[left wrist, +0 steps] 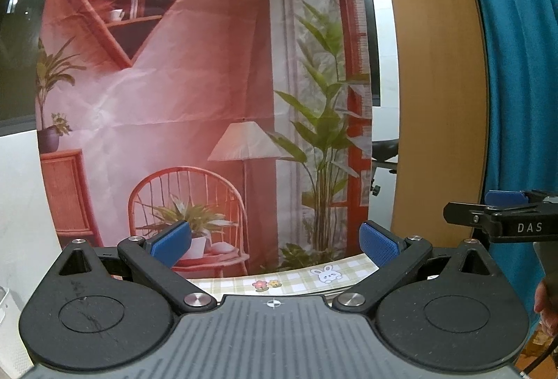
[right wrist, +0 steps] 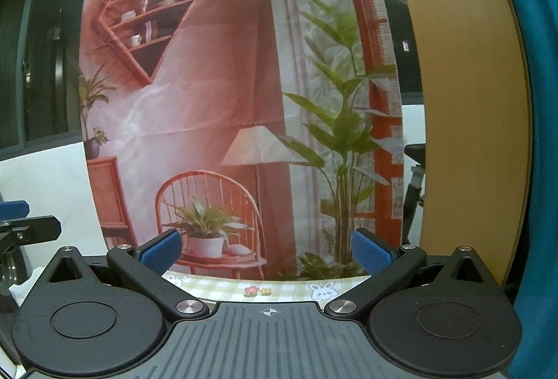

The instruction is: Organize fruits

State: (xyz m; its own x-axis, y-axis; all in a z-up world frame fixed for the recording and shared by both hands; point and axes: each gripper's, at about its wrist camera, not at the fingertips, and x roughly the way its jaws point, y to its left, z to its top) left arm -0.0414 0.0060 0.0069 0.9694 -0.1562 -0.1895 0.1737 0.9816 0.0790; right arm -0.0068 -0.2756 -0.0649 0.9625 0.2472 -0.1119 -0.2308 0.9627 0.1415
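Well, I see no fruit or container.
My left gripper (left wrist: 275,244) and right gripper (right wrist: 266,251) gape, released, facing a hung red room-print cloth backdrop (left wrist: 195,93).

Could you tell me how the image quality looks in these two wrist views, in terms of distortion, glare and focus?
Left wrist view: strong fisheye bending bows the wooden panel; a soft sheen crosses the printed backdrop; the open left gripper looks sharp.
Right wrist view: the same bowing, the backdrop leans and looks slightly soft, dark windows upper left; the open right gripper is crisp.
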